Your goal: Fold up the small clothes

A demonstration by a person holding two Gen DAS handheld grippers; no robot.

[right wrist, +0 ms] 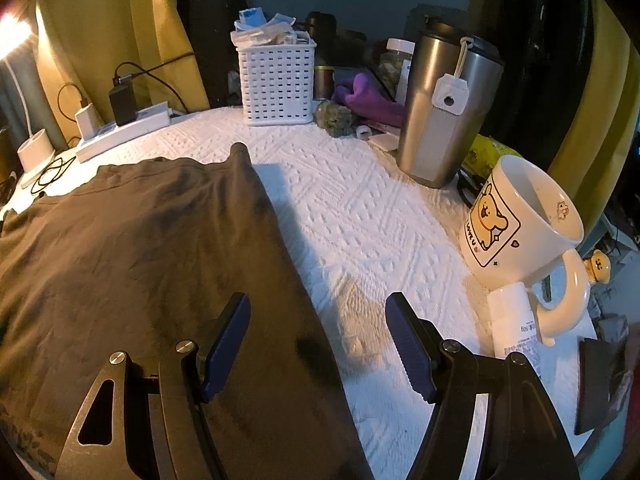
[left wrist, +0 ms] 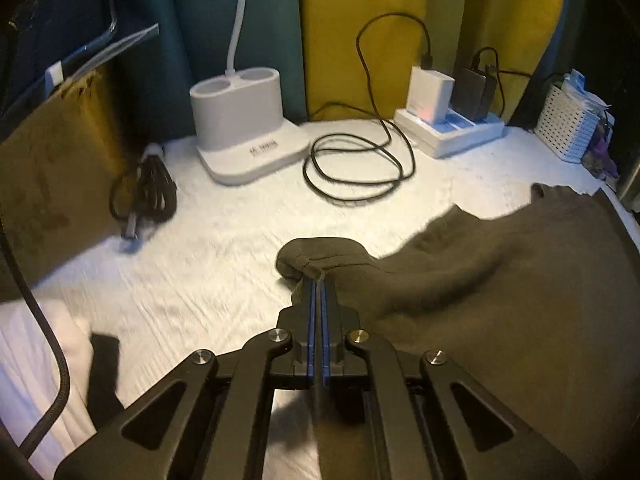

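Garment (left wrist: pixel 480 280) edge pinched in L gripper (left wrist: pixel 319 280); R gripper (right wrist: pixel 318 320) spread wide, empty, over cloth edge.

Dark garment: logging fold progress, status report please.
Left gripper shut on dark garment edge. Right gripper open over its side. Mug near right.

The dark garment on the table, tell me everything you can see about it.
The dark garment is a soft brownish-olive knit or jersey piece with a seam line near its far edge. It lies mostly flat on the white textured table cover. One bunched end is pinched and lifted between the shut pads of the left hand-held gripper. The right hand-held gripper is open above the garment's near right edge, not gripping it. What kind of clothing it is cannot be told.
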